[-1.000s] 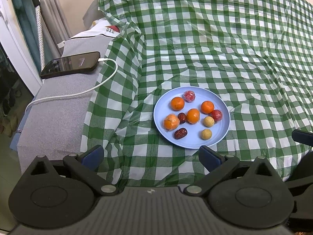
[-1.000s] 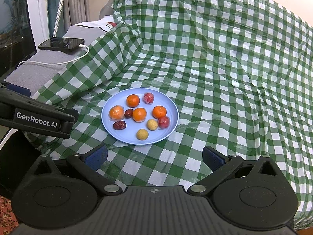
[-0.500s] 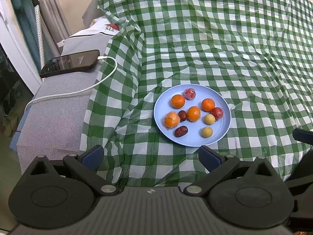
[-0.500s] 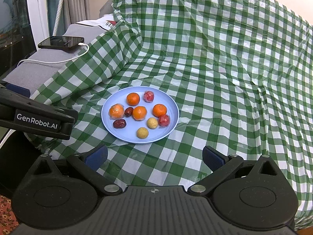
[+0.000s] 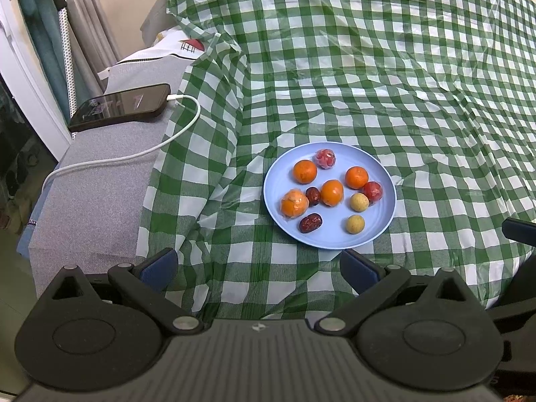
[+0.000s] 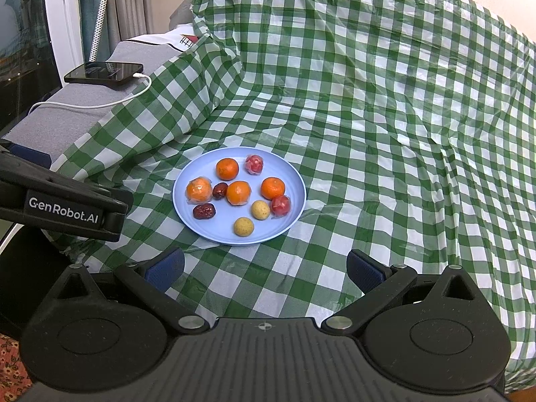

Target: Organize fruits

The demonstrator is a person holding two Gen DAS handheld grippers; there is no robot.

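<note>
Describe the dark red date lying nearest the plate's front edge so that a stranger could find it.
On the green checked cloth sits a round pale blue plate. At its near left lies the wrinkled dark red date, oblong, apart from the smaller date wedged between two oranges.

The checked cloth (image 5: 368, 77) covers whatever lies beneath it, so the furniture under it cannot be told. In the left wrist view the right gripper (image 5: 519, 231) is cut off by the right edge, only a dark tip showing. The phone (image 5: 120, 105) has a dark screen too dim to read. The white cable (image 5: 110, 159) runs off over the grey cushion's edge, its far end hidden.
</note>
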